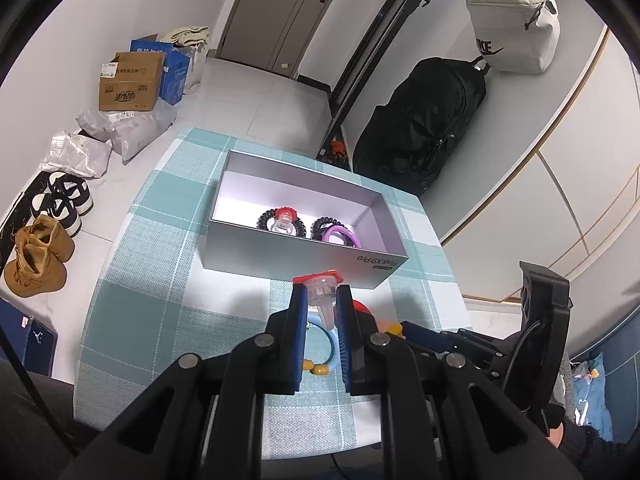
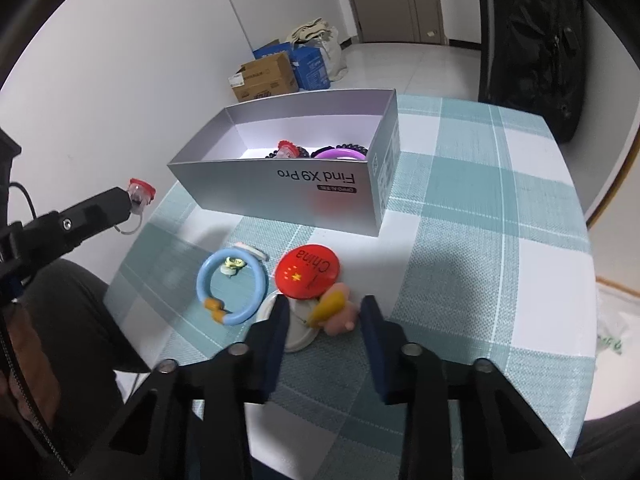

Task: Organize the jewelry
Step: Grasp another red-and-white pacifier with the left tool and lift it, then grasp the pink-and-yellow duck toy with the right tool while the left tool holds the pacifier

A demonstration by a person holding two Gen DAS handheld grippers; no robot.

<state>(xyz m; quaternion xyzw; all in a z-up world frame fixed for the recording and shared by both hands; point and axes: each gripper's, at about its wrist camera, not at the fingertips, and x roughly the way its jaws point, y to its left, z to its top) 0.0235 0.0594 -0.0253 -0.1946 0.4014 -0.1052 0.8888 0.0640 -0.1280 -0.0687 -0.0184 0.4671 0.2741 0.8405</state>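
Note:
My left gripper (image 1: 319, 294) is shut on a clear plastic ring with a red top (image 1: 320, 288), held above the table in front of the grey box (image 1: 296, 256); it also shows in the right wrist view (image 2: 140, 194). The box (image 2: 280, 188) holds black beaded bracelets (image 1: 266, 218), another red-topped ring (image 1: 285, 216) and a purple bangle (image 1: 340, 236). My right gripper (image 2: 324, 312) is open, low over a pink and yellow piece (image 2: 334, 310). A red China badge (image 2: 307, 273) and a blue ring bracelet (image 2: 232, 288) lie on the cloth.
The table has a teal and white checked cloth (image 2: 480, 208). A white round piece (image 2: 298, 336) lies under the right gripper's left finger. Shoes (image 1: 38, 256), bags and cardboard boxes (image 1: 128, 84) are on the floor at left. A black bag (image 1: 420, 128) stands behind the table.

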